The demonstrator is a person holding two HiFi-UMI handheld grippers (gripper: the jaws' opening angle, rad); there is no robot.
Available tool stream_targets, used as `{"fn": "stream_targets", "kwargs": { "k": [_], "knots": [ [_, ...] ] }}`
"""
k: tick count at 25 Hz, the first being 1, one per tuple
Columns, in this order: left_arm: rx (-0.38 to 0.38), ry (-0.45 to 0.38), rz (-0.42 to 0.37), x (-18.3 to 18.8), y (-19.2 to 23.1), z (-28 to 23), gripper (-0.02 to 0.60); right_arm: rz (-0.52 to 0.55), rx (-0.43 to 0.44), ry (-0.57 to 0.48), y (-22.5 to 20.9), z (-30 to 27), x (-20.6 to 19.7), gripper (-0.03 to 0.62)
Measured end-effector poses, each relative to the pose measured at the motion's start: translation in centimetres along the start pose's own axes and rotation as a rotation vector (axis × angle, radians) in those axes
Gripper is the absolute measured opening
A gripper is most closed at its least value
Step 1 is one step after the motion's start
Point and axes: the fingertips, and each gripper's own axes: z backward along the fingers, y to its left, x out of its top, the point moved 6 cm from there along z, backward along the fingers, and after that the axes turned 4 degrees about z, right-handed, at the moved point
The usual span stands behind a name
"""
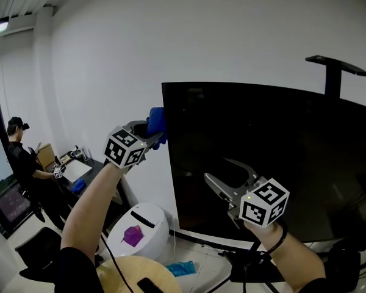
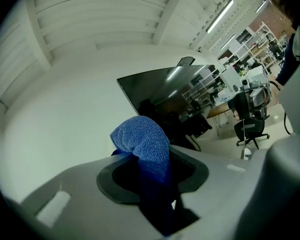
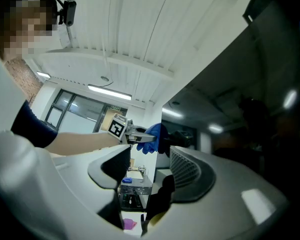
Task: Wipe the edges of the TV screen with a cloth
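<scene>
White-painted wall behind, open-plan office off to the left where a person (image 1: 21, 157) sits at a desk. Large glossy black TV screen (image 1: 274, 157) stands on a floor stand against the wall, with a black bracket arm (image 1: 338, 66) showing above its top edge.

Step in hand, as I judge it: the left vertical edge, near the top corner. Left gripper (image 1: 149, 131) is clamped tight on a blue microfibre cloth (image 1: 157, 124), which bulges out beyond the jaws as a rounded wad. From the head view the wad sits right at the screen's left edge, just below the corner; whether it presses on the bezel I cannot tell.

Right gripper (image 1: 218, 171) hangs in front of the lower middle of the panel, jaws apart, nothing between them. Its own view only looks past them to the far cloth (image 3: 155, 136).

Next move, my guess: draw the wad along the edge with light, steady pressure, keeping the hard jaw tips off the panel.

Materials:
- Cloth (image 2: 142, 139): nubbly looped pile, soft, folds over itself.
- Screen: mirror-smooth, picks up ceiling lights and shelving; likely marks easily.
- Grippers: matte grey moulded shells; ribbed pad (image 3: 185, 166) on the right one.

On the floor below: a white rounded bin (image 1: 143, 224) with something purple on top.
</scene>
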Motion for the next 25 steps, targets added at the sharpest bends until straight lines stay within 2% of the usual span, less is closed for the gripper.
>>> {"fn": "stream_targets", "kwargs": {
  "k": [6, 15, 20, 25],
  "knots": [
    [0.034, -0.015, -0.048, 3.4, 1.9, 0.4, 0.130, 0.065, -0.005, -0.017, 0.1, -0.2, 2.9, 0.251],
    [0.067, -0.031, -0.073, 7.5, 4.2, 0.6, 0.130, 0.085, -0.007, -0.051, 0.4, 0.5, 5.8, 0.247],
    [0.089, -0.033, -0.065, 9.7, 5.1, -1.3, 0.130, 0.064, -0.029, -0.090, -2.3, 1.2, 8.0, 0.247],
    [0.129, -0.034, -0.116, 11.7, 6.6, 1.5, 0.130, 0.116, -0.045, -0.122, -0.8, 1.2, 10.7, 0.245]
  ]
}}
